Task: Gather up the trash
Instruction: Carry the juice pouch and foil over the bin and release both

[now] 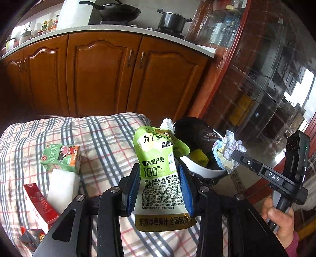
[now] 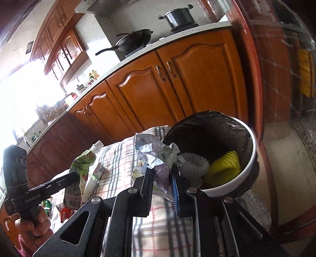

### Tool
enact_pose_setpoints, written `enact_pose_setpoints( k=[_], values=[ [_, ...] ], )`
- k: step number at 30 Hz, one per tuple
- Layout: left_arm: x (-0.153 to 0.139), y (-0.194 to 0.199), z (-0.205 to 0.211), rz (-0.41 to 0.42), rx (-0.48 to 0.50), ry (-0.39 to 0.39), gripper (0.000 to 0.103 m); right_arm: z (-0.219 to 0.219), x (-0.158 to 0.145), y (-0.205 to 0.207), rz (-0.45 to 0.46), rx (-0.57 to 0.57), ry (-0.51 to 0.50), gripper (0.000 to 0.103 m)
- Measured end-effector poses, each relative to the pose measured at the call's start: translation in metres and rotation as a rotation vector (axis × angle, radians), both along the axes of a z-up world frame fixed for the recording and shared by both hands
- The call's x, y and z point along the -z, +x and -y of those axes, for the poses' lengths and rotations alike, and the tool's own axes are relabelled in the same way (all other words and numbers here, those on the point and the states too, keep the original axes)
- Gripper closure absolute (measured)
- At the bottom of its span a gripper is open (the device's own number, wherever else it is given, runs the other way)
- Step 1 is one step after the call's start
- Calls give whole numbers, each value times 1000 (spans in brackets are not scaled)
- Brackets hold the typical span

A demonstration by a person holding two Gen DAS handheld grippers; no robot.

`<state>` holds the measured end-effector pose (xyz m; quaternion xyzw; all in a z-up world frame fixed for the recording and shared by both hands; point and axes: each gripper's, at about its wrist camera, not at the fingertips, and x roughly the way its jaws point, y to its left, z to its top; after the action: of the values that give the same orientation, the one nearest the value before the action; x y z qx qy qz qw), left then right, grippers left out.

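My left gripper [image 1: 159,172] is shut on a green juice pouch [image 1: 160,168] with a white spout, held upright above the checked cloth; the pouch also shows in the right wrist view [image 2: 79,168]. My right gripper [image 2: 163,172] is shut on a crumpled paper ball [image 2: 156,154], held beside the bin's near rim; the paper ball also shows in the left wrist view [image 1: 227,152]. The white trash bin [image 2: 250,158] has a black liner and holds yellow foam netting [image 2: 225,168] and white foam netting [image 2: 193,164]. The bin also shows in the left wrist view [image 1: 205,170].
On the checked cloth [image 1: 98,138] lie a green milk carton [image 1: 61,158], a white block [image 1: 63,187] and a red packet [image 1: 39,203]. Wooden kitchen cabinets [image 1: 102,75] stand behind, with a wok [image 1: 118,11] and pot [image 1: 171,21] on the counter. A glass-fronted red cabinet [image 1: 256,89] is at right.
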<state>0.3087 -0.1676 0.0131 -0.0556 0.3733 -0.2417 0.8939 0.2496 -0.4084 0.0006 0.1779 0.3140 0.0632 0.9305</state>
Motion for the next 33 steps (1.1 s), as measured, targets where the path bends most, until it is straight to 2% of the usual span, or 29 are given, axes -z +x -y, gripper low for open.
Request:
enact_pose_setpoints(
  k=[11, 22, 30, 33],
  values=[
    [1, 51, 73, -7, 103, 58, 66, 43, 2, 11, -23, 68, -14, 86],
    [18, 115, 143, -62, 115, 118, 66, 76, 12, 43, -82, 106, -32, 86],
    [33, 131, 162, -82, 117, 162, 65, 78, 18, 58, -108, 89, -41, 86],
    [36, 135, 165, -92, 114, 176, 61, 80, 21, 61, -114, 87, -41, 85]
  ],
)
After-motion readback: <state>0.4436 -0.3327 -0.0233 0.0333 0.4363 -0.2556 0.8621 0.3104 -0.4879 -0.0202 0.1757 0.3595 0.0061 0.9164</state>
